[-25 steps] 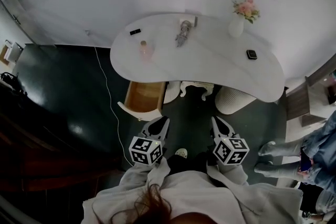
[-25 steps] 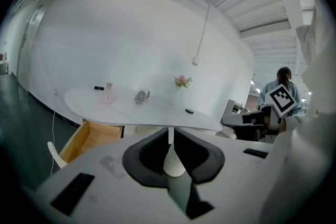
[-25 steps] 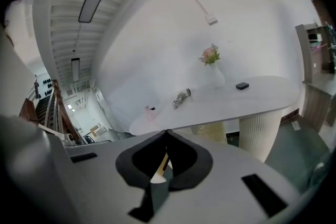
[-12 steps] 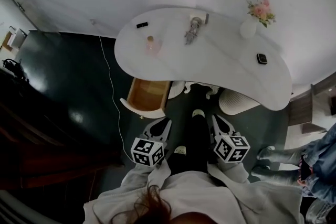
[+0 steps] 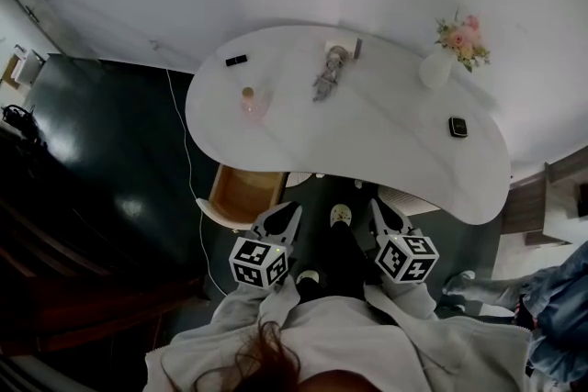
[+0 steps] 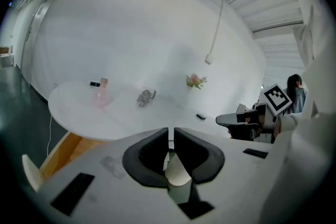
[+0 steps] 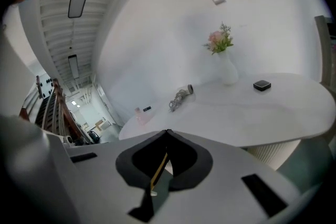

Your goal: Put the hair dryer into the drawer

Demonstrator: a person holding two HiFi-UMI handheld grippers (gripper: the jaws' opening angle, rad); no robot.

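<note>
The person is standing at the near edge of the tabletop [image 5: 386, 142], holding the left hand-held gripper [image 5: 287, 216] and the right hand-held gripper [image 5: 378, 210] side by side, low in front of the body. Both are aiming at the tabletop and slightly down. Each is showing its jaws drawn together with nothing between them: the left is leaving only a thin slit, and the right is meeting at the tips. I am reading this as a carrying posture, since neither is touching anything. The hair dryer [image 5: 326, 72] is lying well apart from them, towards the far side of the tabletop near the wall.

The drawer [image 5: 241, 196] is hanging open under the left end of the tabletop, just ahead of the left hand-held gripper. Its wooden inside is facing up and its white front is facing the person. Standing open like this, it is waiting to receive the hair dryer, so the pick-up is looking like the step not yet done.

The hair dryer is looking small and silvery grey, with one rounded end towards the wall and its cord bunched in loops against it. Whether the cord is wound round the handle or only heaped beside it I cannot tell. A pink bottle [image 5: 250, 100] is standing to its left and a vase of flowers [image 5: 439, 61] to its right, both apart from it, leaving room for a reach
</note>
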